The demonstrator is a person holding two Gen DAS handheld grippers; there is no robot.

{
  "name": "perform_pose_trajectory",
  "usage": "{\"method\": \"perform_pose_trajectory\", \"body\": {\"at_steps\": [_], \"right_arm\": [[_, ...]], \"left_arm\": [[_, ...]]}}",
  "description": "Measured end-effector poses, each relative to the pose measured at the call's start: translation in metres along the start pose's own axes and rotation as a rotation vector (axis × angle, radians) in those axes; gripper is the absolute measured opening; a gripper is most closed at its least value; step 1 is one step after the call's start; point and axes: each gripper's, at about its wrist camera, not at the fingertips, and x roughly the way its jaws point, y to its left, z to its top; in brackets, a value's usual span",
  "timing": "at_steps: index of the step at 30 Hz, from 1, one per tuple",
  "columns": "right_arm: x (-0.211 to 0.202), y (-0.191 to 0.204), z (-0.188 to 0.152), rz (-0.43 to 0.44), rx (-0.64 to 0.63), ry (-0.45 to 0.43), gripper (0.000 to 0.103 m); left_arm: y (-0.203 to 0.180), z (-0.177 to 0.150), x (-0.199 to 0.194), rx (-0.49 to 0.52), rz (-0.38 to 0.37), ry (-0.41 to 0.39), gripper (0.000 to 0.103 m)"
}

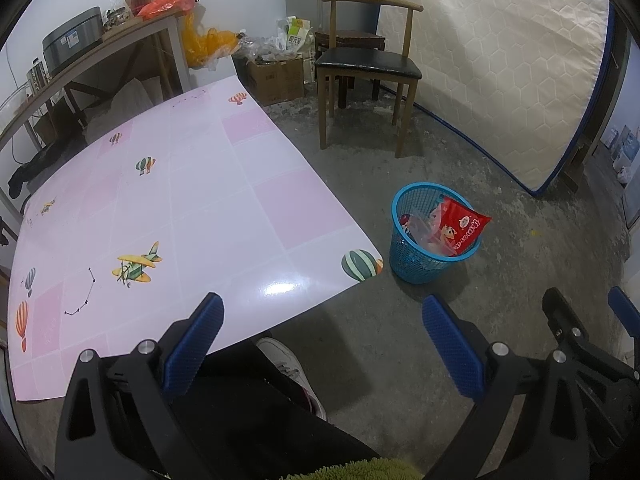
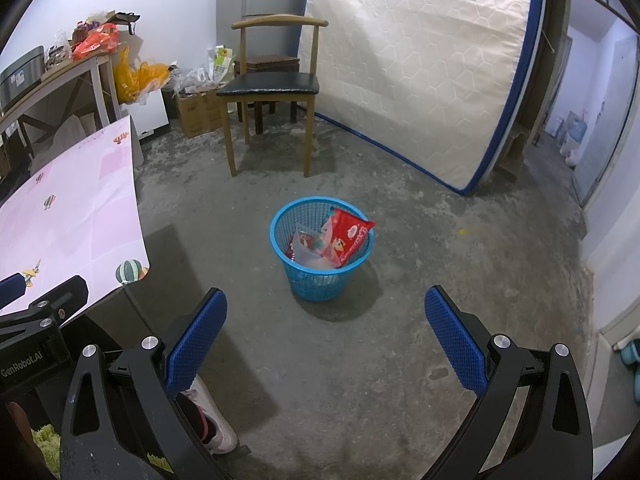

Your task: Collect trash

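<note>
Both grippers are held above the floor beside the table (image 1: 168, 184). The left gripper (image 1: 322, 340) is spread wide with nothing between its blue pads; the right gripper (image 2: 326, 336) is likewise released and empty.

Trash location: a red snack bag (image 2: 348, 236) and clear plastic wrappers (image 2: 306, 250) are seen inside the blue mesh basket (image 2: 320, 280), which stands on the concrete floor (image 2: 360, 380) in front of the wooden chair (image 2: 272, 88). The bag's upper corner projects over the rim. No loose item is seen on the pink tabletop or on the nearby floor.

Judgement: collection appears finished or nearly so. For a good finish:
1. The tabletop and the floor under it should be scanned before stopping.
2. If the projecting bag is to be pushed down, it should be pressed from above, since the light basket could be tipped by a sideways push.
</note>
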Motion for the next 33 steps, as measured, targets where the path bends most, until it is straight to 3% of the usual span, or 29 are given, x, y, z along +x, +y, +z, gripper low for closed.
{"method": "perform_pose_trajectory", "body": {"at_steps": [33], "right_arm": [[-0.0003,-0.0001,0.0,0.006,0.003,-0.004,0.095]], "left_arm": [[-0.0003,-0.0005,-0.0003,-0.007,-0.002,0.001,0.097]]}}
